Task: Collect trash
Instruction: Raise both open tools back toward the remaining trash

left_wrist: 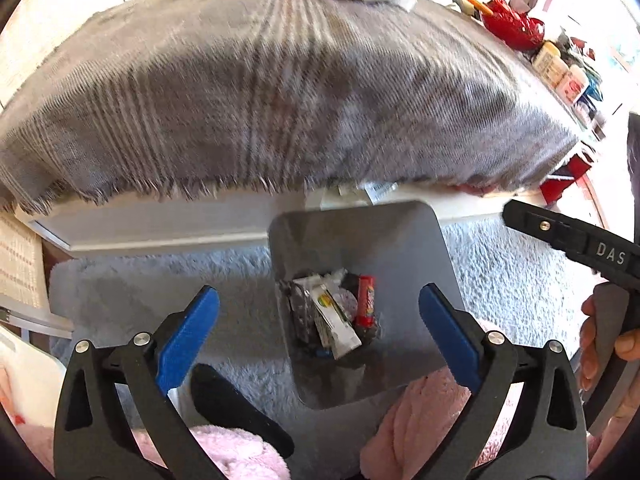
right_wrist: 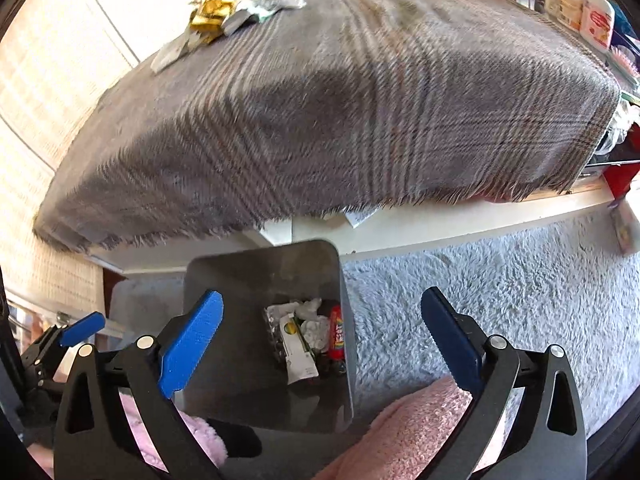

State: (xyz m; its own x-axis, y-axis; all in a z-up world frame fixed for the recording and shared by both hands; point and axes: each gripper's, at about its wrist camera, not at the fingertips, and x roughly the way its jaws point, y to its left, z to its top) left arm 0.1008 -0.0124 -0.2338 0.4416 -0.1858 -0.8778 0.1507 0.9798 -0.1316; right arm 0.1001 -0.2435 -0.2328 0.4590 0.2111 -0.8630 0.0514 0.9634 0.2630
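Hovering over the grey bin, the left hand-held gripper is spreading its blue pads wide apart, gripping nothing. Wrappers, a white tube and a red packet are lying inside the bin. The right hand-held gripper is likewise gaping empty, while more trash is sitting on the table's plaid cloth.

Print on the small wrappers inside my grey metal bin is too small to read.
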